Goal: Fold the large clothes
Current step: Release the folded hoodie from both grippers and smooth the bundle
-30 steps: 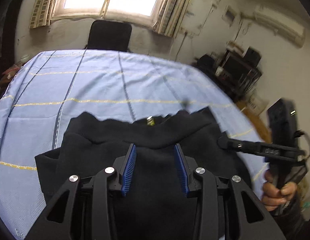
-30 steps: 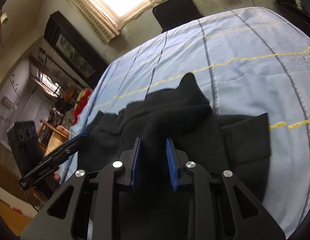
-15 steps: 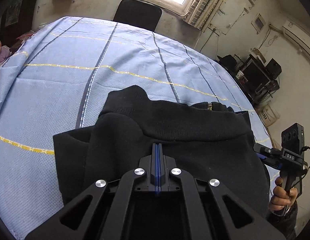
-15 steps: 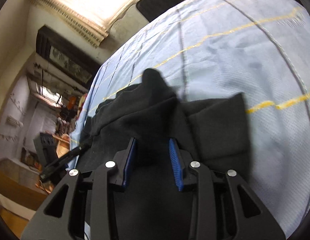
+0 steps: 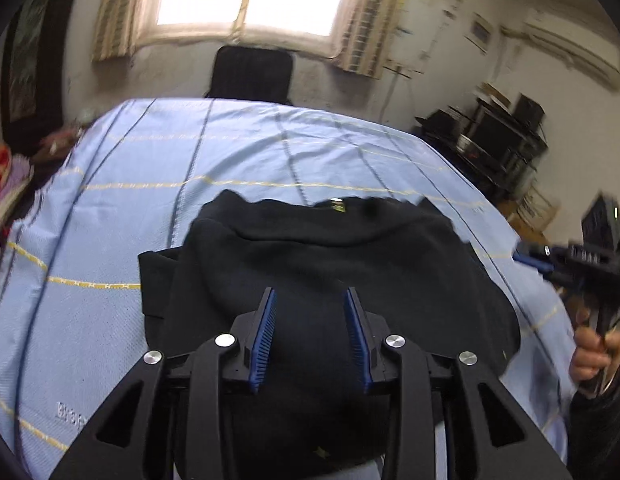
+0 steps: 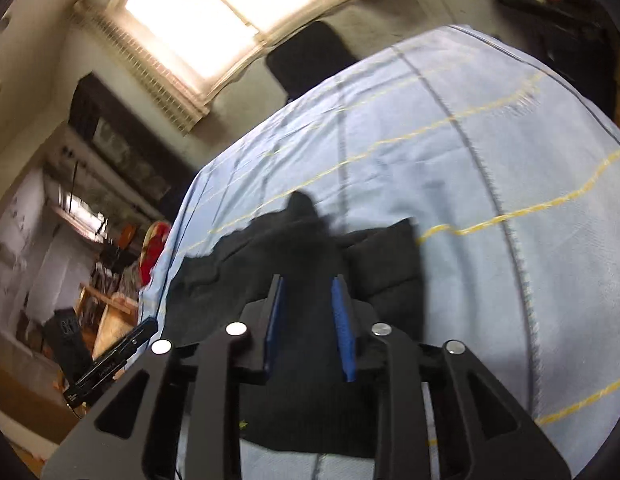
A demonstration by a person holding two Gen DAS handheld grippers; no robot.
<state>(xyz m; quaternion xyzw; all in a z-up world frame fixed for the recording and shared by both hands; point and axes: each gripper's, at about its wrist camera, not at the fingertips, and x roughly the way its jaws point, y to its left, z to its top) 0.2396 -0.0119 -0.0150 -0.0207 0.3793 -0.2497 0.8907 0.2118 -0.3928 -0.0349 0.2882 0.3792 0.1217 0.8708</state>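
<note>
The black knitted garment (image 5: pixel 334 264), partly folded, is being left lying on the light blue striped bed sheet (image 5: pixel 121 184), beneath and ahead of both sets of fingers. The left gripper (image 5: pixel 311 300) and the right gripper (image 6: pixel 308 285) are being opened, with blue pads apart and nothing being gripped between them.

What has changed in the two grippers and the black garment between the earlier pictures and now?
Half a second ago the left gripper was pinched shut at the black knitted garment; now its jaws are opening and the cloth lies free. The right gripper is opening too, with nothing pressed between its pads. The garment stays bunched on the light blue striped sheet.
</note>
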